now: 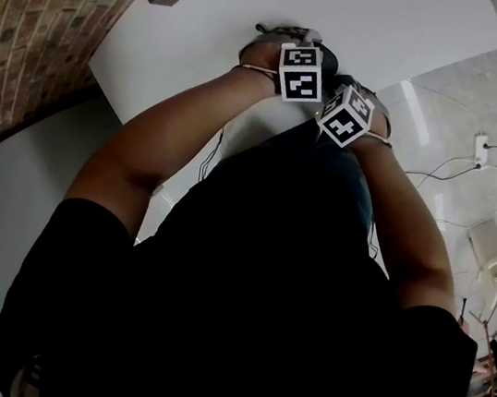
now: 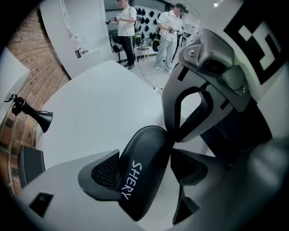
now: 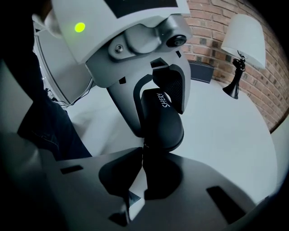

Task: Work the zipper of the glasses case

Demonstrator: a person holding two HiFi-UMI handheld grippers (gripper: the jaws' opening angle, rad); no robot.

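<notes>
Here's your left claw [image 2: 146, 173], spread wide and clamped across the glasses case [image 2: 149, 153], one mesh pad on each long flank. That's the black rounded shell with white lettering on its top. It sits crosswise between those jaws over the white desk [image 2: 104, 103], near the edge closest to you. Whether it rests on the desk or hangs just above it, neither view settles.

This case looks like a light, stiff, smooth shell. It should hold its shape under the squeeze, but those curved sides could let it twist or slide in the pads once the zipper drags. Gripping across the middle of the body, as you have it, looks like the sound choice, because it leaves the seam free.

Over to your right claw [image 3: 142, 153]: jaws closed, tips pressed together and touching the near rounded end of the case, at its lower edge. That's where you'd expect the zipper tab to be. Anything pinched there is too thin and dark to make out, so I can't say you have the tab.

A tab like that is small and likely slick, so take it deep between the tips. The case lies straight ahead of the right claw, end-on, with the left claw's jaws just beyond.
</notes>
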